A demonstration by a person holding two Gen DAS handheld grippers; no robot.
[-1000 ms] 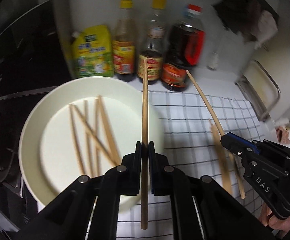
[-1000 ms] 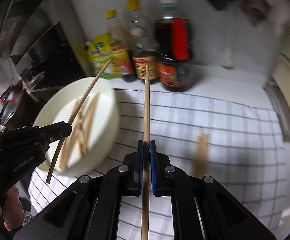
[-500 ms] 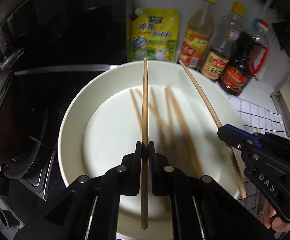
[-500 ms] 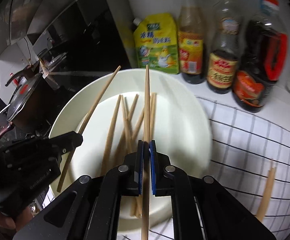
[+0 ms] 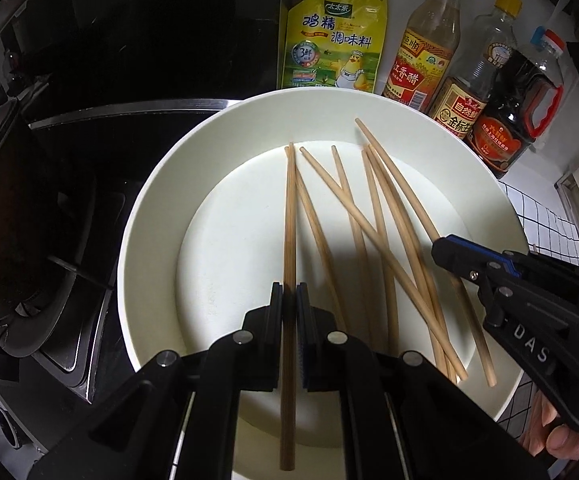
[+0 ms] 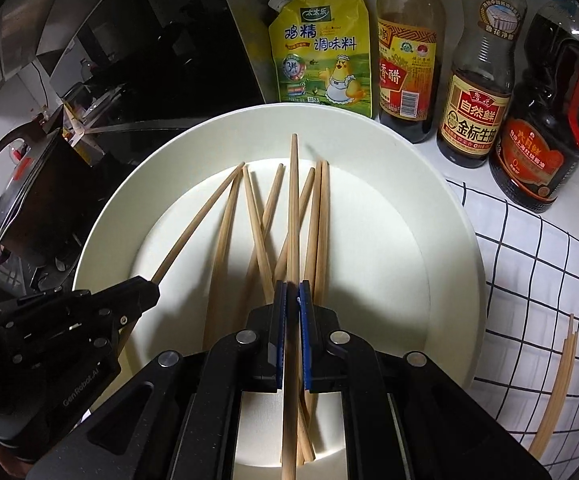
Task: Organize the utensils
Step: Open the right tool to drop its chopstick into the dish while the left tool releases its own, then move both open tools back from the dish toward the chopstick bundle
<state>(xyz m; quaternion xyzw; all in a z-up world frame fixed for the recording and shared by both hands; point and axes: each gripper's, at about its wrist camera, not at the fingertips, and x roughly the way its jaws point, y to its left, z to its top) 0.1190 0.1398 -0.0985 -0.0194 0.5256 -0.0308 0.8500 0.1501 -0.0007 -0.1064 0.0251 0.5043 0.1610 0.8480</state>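
We have both grippers over the white plate (image 5: 149,216), which sits at the worktop's left edge against the hob (image 5: 69,280), with the condiment bottles (image 6: 477,92) and the yellow seasoning pouch (image 6: 321,48) just behind it. The left gripper (image 5: 289,300) has its jaws closed nearly flat on one chopstick (image 5: 289,216), held lengthwise above the plate's left half; the right gripper (image 6: 292,300) is likewise clamped tight on a second chopstick (image 6: 292,200) above the middle of the plate. Several loose chopsticks (image 5: 369,216) lie crossed in the plate's well. Two more chopsticks (image 6: 557,384) lie on the checked cloth (image 6: 529,280) toward the worktop's right edge, not yet collected. Risks, as we judge them: releasing from height could make a stick bounce or roll over the rim toward the hob; the two grippers are near each other and could collide; a stick dropped across the pile may teeter and slide off.
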